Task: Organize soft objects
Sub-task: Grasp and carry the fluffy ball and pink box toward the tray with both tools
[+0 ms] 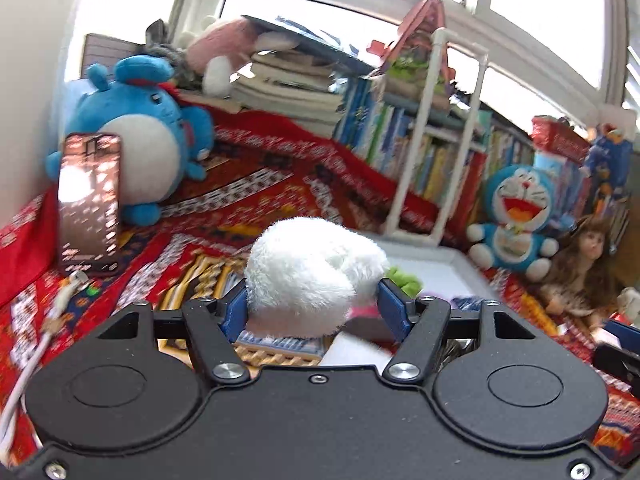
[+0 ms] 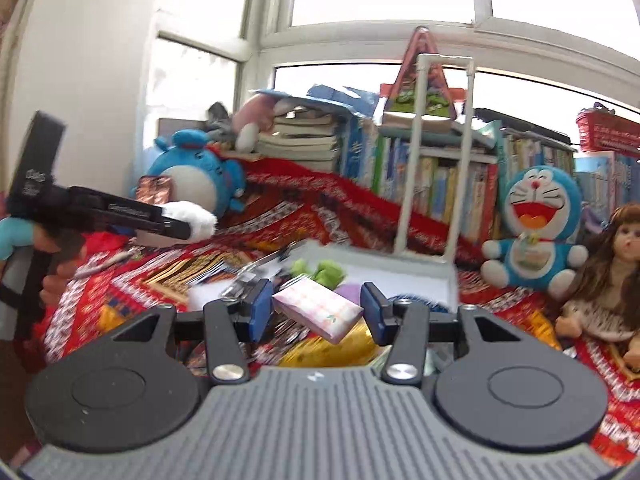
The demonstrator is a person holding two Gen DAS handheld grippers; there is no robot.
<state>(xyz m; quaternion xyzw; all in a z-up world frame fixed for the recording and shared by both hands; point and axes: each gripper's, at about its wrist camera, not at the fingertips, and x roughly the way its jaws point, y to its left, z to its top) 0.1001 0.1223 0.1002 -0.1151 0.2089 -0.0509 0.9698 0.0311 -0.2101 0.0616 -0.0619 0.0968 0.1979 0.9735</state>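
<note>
My left gripper (image 1: 312, 304) is shut on a fluffy white plush (image 1: 308, 276) and holds it above the red patterned cloth; it also shows in the right wrist view (image 2: 192, 220), at the left. My right gripper (image 2: 316, 310) holds a pink tissue pack (image 2: 320, 308) between its blue pads, tilted, just in front of the white tray (image 2: 400, 266). A green soft toy (image 2: 320, 270) and a purple item (image 2: 348, 292) lie in the tray. The tray also shows in the left wrist view (image 1: 444, 264).
A blue round plush (image 1: 144, 136), a Doraemon plush (image 2: 536, 224) and a doll (image 2: 616, 280) sit around the cloth. A phone (image 1: 90, 200) leans at the left. Books (image 2: 440, 176) line the back. A white pipe frame (image 2: 436, 152) stands behind the tray. Forks (image 2: 212, 270) lie on the cloth.
</note>
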